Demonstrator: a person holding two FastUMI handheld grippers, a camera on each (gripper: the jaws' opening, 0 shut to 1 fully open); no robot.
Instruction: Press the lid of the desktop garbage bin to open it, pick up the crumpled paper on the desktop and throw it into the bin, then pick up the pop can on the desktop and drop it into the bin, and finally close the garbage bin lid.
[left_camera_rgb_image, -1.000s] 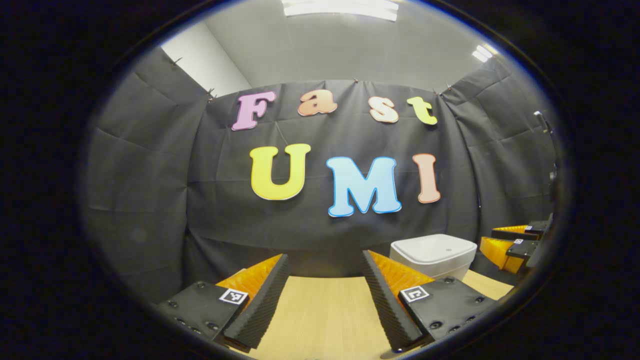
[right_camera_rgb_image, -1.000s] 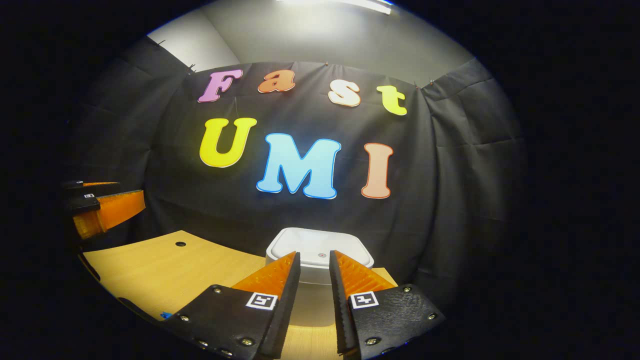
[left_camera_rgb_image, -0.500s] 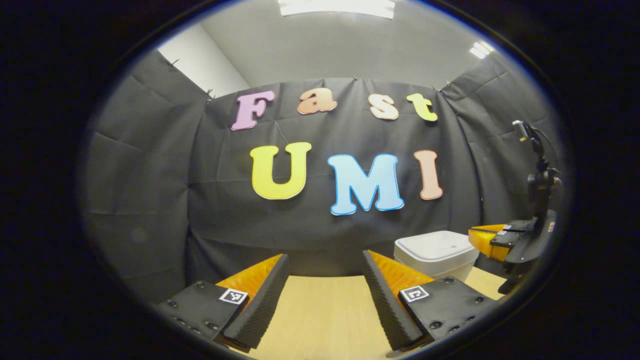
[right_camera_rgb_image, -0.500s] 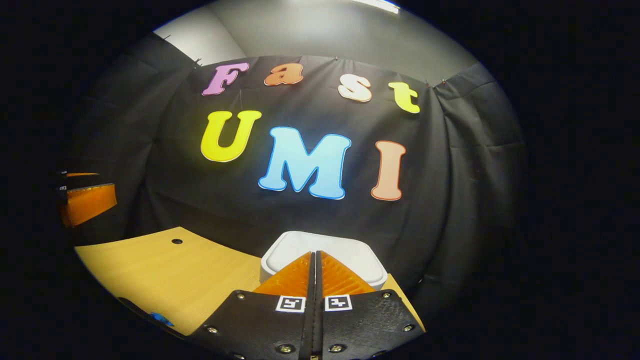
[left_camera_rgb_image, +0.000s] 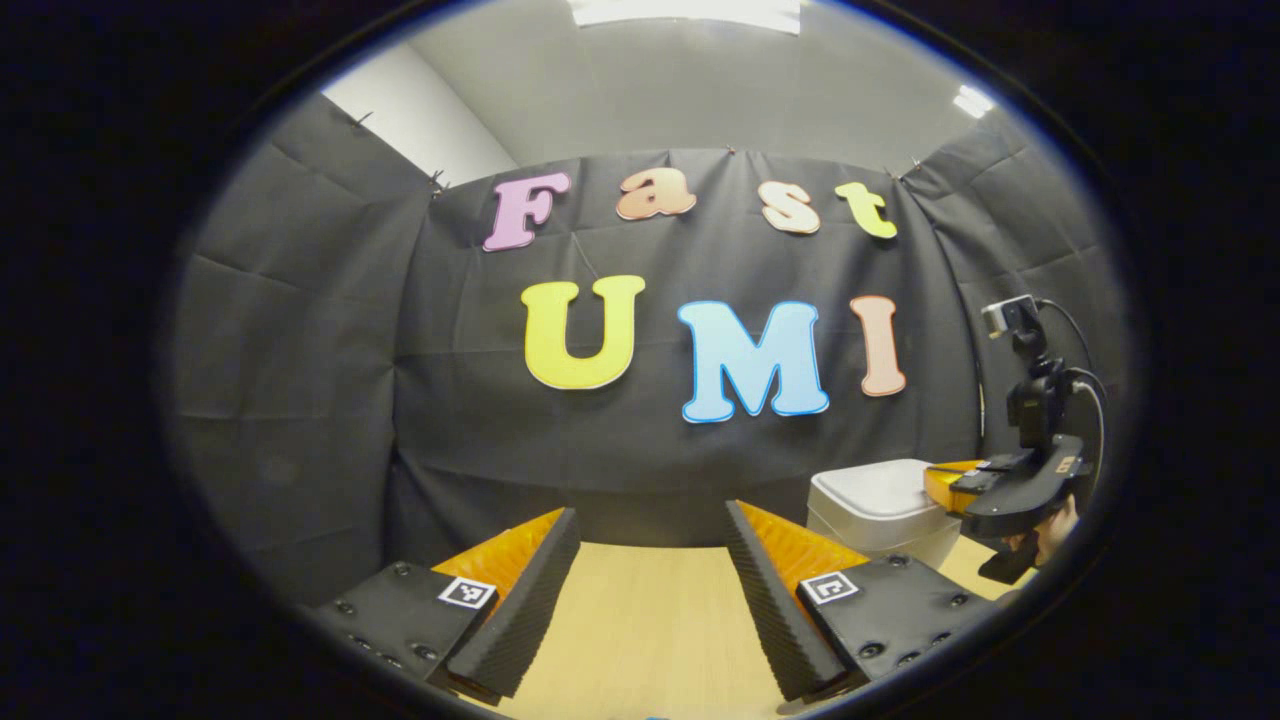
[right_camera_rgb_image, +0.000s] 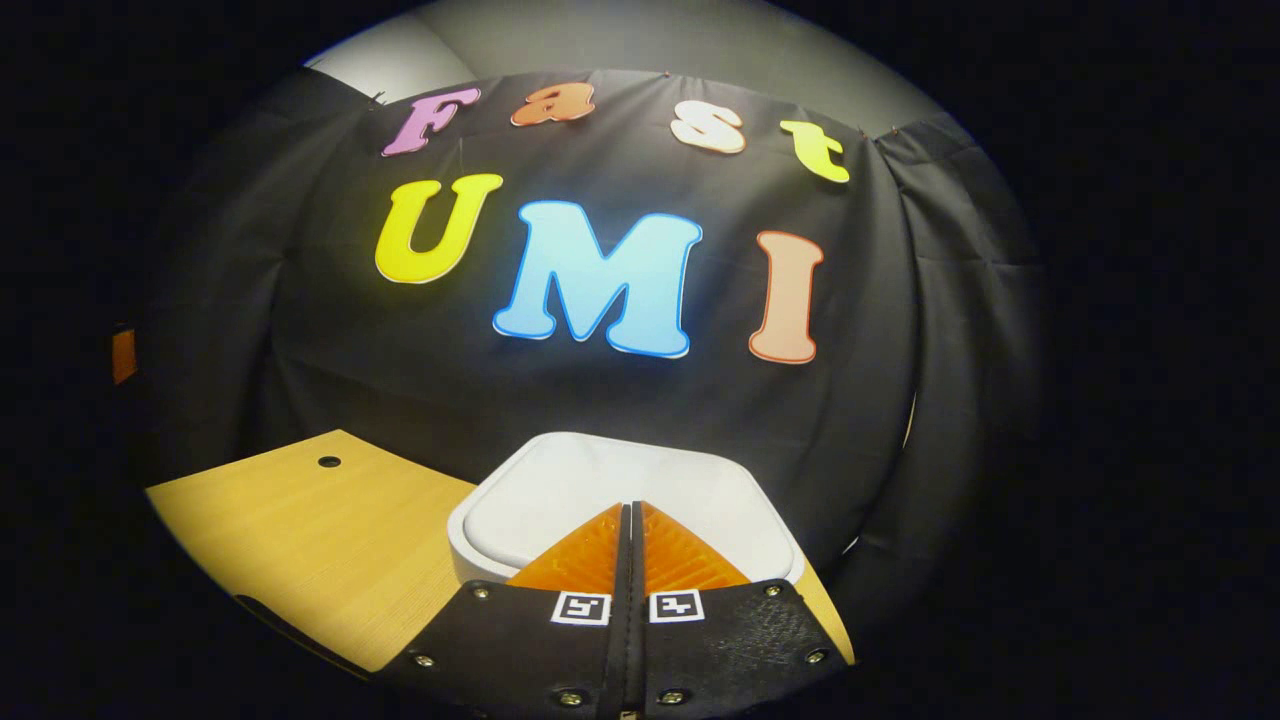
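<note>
- Left gripper (left_camera_rgb_image: 652, 520): jaws wide apart, nothing btwn them, hovering over the bare wooden desktop (left_camera_rgb_image: 650, 620); lower part of both fingers cut off by the view edge.
- Right gripper (right_camera_rgb_image: 630, 510), right gripper view: fingers pressed together, no gap, nothing clamped btwn them. Tips sit over the garbage bin lid (right_camera_rgb_image: 620, 490), about mid-lid; whether they actually touch it can't be told, since the fingers hide the contact spot.
- Bin: white, rounded-square, lid down flat & closed. It stands at the back right of the desktop, close to the black cloth wall (right_camera_rgb_image: 880, 400). Near edge & front wall of the bin are hidden behind the gripper body.
- Left gripper view: same bin (left_camera_rgb_image: 875, 505) at far right, w/ the right gripper reaching over its top from the right. A small part of the hand (left_camera_rgb_image: 1055, 525) holding it shows beneath, mostly cut off at the rim. A small camera on a stalk w/ a cable (left_camera_rgb_image: 1025, 385) rides above that gripper.
- Right gripper view: round hole in the desktop (right_camera_rgb_image: 329, 462) at left rear. Orange sliver at the far left edge is too cropped to ID.
- Ceiling light strip (left_camera_rgb_image: 685, 10) is clipped at the top.
</note>
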